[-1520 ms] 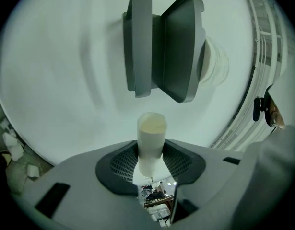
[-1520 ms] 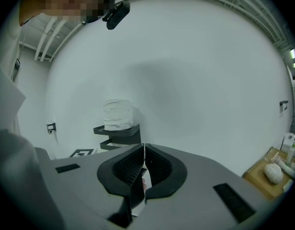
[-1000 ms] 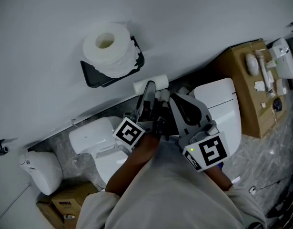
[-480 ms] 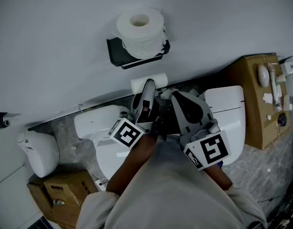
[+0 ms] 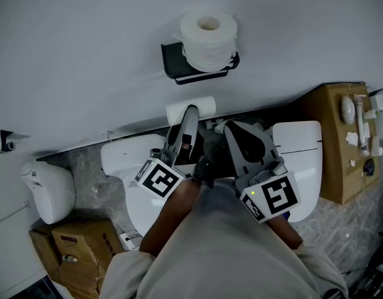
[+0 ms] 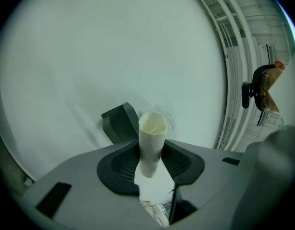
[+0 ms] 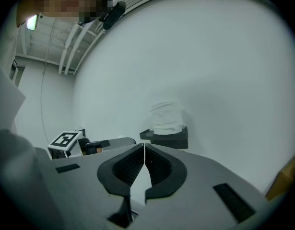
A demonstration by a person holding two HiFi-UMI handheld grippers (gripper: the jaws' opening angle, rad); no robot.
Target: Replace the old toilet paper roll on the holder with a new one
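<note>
A full white toilet paper roll [image 5: 208, 39] stands on end on the black wall holder [image 5: 176, 62]. In the right gripper view the roll [image 7: 166, 118] and the holder [image 7: 169, 139] lie ahead on the pale wall. My left gripper [image 5: 189, 118] is shut on an empty cardboard tube [image 5: 207, 105], held below the holder. Its jaws have just been closing with the tube [image 6: 150, 138] between the pads, and the left gripper [image 6: 149, 164] points at the wall. My right gripper [image 5: 231, 128] is beside it, shut and empty, its pads touching in the right gripper view [image 7: 145, 152].
Two white toilets [image 5: 138, 167] [image 5: 300, 148] stand below along the wall. A brown cardboard box [image 5: 340, 142] with small items on top is at the right, and another box [image 5: 76, 248] is at the lower left beside a white fixture [image 5: 51, 192].
In the head view the roll and holder have shifted right and upward and look smaller. Both grippers stay side by side, the left one still carrying the tube.
</note>
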